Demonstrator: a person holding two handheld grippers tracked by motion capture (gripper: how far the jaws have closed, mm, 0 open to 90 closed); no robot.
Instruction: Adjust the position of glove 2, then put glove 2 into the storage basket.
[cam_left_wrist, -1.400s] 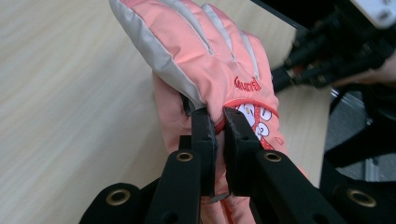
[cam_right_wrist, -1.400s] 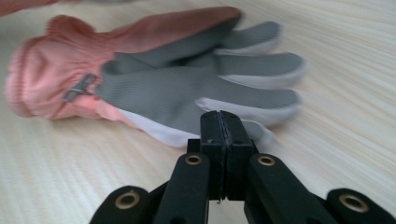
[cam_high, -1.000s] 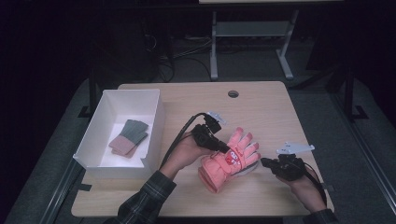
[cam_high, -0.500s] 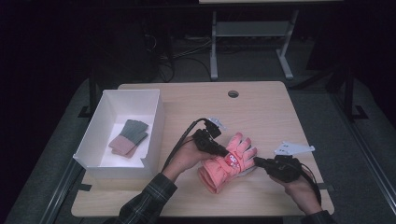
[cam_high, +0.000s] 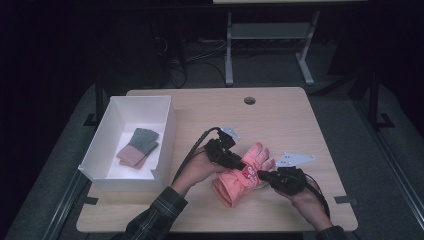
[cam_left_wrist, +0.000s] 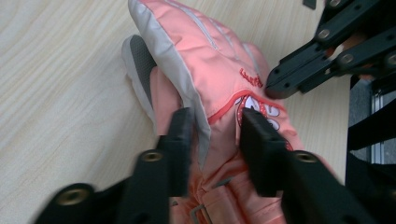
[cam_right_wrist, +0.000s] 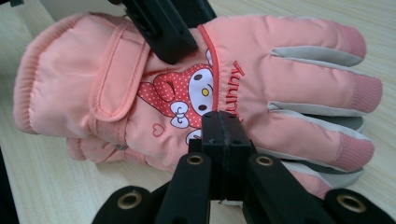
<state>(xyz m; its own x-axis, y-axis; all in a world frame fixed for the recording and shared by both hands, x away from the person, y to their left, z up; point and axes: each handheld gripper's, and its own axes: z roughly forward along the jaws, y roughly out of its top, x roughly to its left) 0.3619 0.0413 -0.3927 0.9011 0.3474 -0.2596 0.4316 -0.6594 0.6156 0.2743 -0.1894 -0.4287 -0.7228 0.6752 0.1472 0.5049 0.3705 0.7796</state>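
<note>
Pink glove (cam_high: 242, 175) lies flat mid-table (cam_high: 280, 115), long axis diagonal, fingers pointing away-right, cuff near. Left gripper (cam_left_wrist: 212, 135) just opened, jaws loosely straddling it. Right gripper (cam_right_wrist: 224, 135) clamped shut at glove's edge.

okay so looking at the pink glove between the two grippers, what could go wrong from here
1. The left gripper has just been opening; its jaws straddle the pink glove without clearly pressing, so the stacked gloves might shift apart.
2. The right gripper is shut at the glove's edge; such a thin pinch of fabric might slip if lifted.
3. The white box sits beyond the left hand, so carrying the glove over could snag a cable.
</note>
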